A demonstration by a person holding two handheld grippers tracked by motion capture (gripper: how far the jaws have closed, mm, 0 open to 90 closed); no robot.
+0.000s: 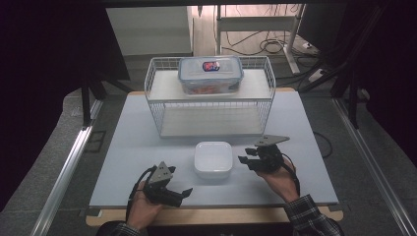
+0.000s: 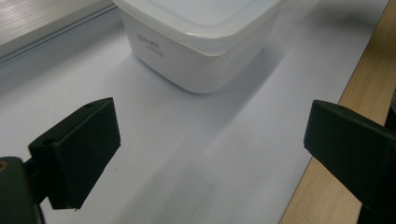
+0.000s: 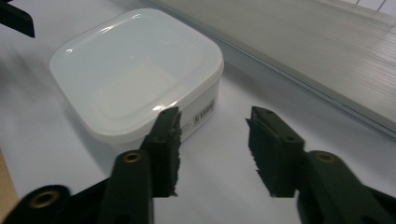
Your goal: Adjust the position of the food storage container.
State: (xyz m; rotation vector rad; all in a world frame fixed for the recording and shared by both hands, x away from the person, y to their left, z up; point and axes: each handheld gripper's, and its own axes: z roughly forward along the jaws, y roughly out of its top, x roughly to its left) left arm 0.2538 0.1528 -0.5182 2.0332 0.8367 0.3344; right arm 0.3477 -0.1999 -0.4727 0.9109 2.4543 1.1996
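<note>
Left tool (image 1: pixel 183 192) nearest, at the near edge of the tabletop (image 1: pixel 128 142), jaws spread wide, nothing between them. Just beyond it the white lidded container (image 1: pixel 213 159) sits flat on the tabletop, near-centre, lid on. In the left gripper view the container (image 2: pixel 201 42) lies ahead of the gaping jaws, apart from both. Right tool (image 1: pixel 244 160) is just right of the container, pointing left at it, jaws parted, released, gripping nothing. In the right gripper view the container (image 3: pixel 135 74) is just past the left jaw, partly behind it; touching or not, cannot tell; the gap between the jaws shows bare tabletop. Hands hold both tools from the near side; plaid sleeve (image 1: pixel 307 216) on the right forearm. Farther back, a white wire shelf rack (image 1: pixel 211 115) stands at the far side of the tabletop. On its upper shelf, a clear clip-lid box (image 1: pixel 210 73) with a label on top and something orange inside.
</note>
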